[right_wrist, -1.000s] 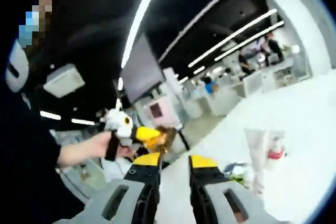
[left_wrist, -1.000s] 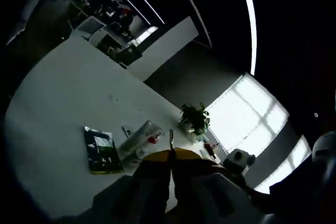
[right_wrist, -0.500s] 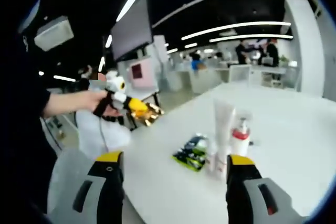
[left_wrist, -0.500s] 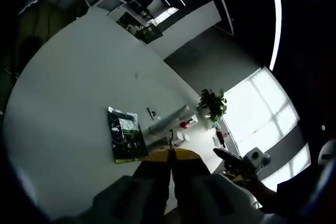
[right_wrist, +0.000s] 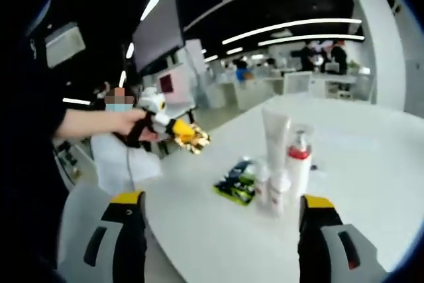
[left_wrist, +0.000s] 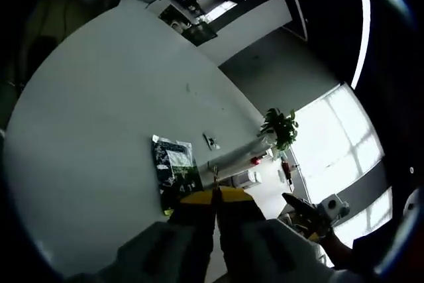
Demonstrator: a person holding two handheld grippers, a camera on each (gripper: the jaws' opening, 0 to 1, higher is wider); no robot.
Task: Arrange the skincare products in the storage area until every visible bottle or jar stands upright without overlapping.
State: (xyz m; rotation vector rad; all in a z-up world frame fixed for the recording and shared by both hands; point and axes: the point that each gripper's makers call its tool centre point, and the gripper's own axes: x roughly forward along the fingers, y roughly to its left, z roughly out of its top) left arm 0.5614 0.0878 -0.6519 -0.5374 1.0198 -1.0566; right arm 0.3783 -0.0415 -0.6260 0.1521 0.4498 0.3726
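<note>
We'd spread our right gripper (right_wrist: 222, 230) wide, empty, while the left gripper (left_wrist: 216, 197) stayed pinched shut; the skincare bottles (right_wrist: 281, 164) stood upright beside the green packet (right_wrist: 236, 182), looking nearly arranged.

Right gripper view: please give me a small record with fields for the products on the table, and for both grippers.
surface: white table
upright items: white tube, pump bottle with red collar, small white bottle
flat item: green and black packet, lying beside the bottles
right gripper: open wide, holding nothing
left gripper: held in a hand above the table edge, yellow jaws together
stage: no product grasped
</note>
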